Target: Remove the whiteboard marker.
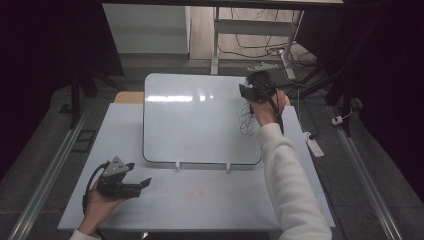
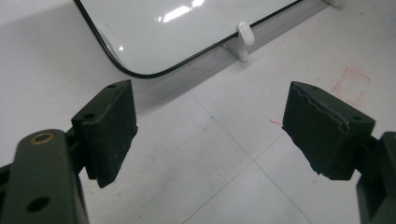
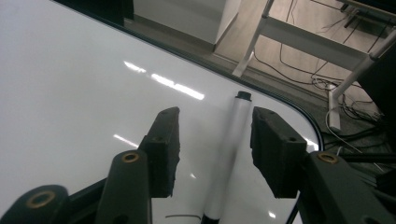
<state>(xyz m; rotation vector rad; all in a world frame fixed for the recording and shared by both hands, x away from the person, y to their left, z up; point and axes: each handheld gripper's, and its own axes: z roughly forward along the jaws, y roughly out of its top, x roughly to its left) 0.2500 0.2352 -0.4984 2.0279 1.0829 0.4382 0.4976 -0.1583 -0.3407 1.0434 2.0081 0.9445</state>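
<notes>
Right gripper view showed the marker (image 3: 229,154) lying on the whiteboard (image 3: 70,93) near its far right corner, between the pads of your right tool (image 3: 212,140), which had not yet clamped it. You held that right tool (image 1: 256,86) over the whiteboard's (image 1: 195,120) far right corner, above some black scribbles (image 1: 246,120). Your left tool (image 1: 131,182) rested released, jaws spread wide, on the table (image 1: 210,200) just in front of the whiteboard's near left corner, holding nothing.

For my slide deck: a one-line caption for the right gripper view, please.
Right gripper fingers straddle a white marker lying on the whiteboard, not yet gripping it.
</notes>
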